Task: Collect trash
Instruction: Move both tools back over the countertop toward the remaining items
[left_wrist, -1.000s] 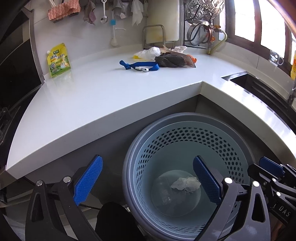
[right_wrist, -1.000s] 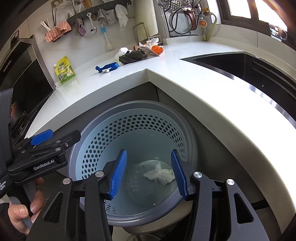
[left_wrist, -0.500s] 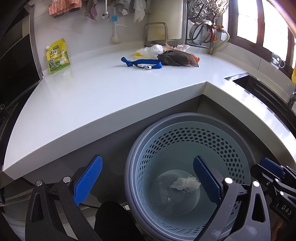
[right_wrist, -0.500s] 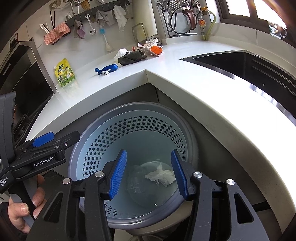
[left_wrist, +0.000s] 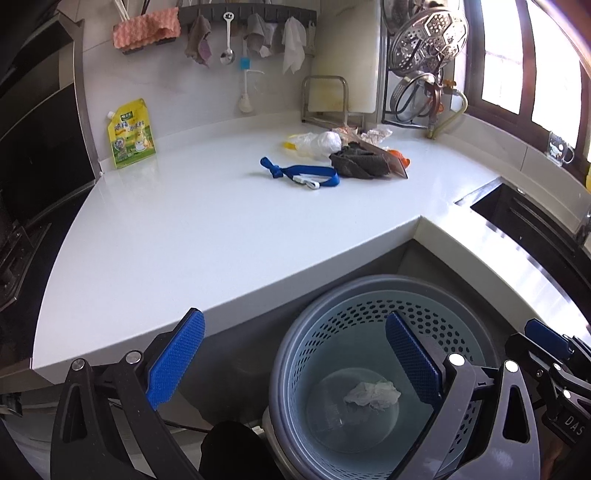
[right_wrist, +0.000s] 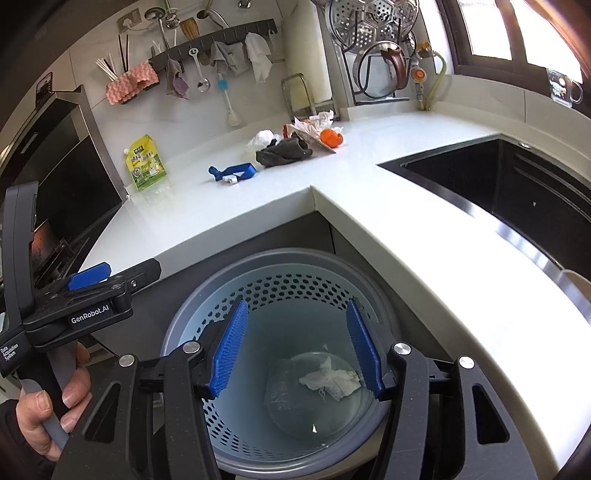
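A grey perforated trash bin (left_wrist: 291, 354) (right_wrist: 177, 332) stands on the floor below the counter corner, holding a crumpled white tissue (left_wrist: 373, 394) (right_wrist: 330, 382). My left gripper (left_wrist: 295, 354) is open and empty, to the left over the bin's rim. My right gripper (right_wrist: 297, 350) is open and empty above the bin. On the white counter (left_wrist: 184, 229) lie a blue strap (left_wrist: 301, 173) (right_wrist: 234, 171), a dark cloth (left_wrist: 356, 162) (right_wrist: 282, 151), a clear plastic bag (left_wrist: 317, 142), crumpled wrappers (right_wrist: 314, 123) and an orange peel (right_wrist: 330, 137).
A yellow-green pouch (left_wrist: 130, 134) leans on the back wall. A black sink (right_wrist: 498, 184) lies to the right. A utensil rail, a dish rack (left_wrist: 417, 74) and a cutting board stand at the back. A dark stove area is at the left.
Both grippers have risen and tilted up, so more of the counter and back wall shows. Both stay open and empty; the tissue lies still in the bin.
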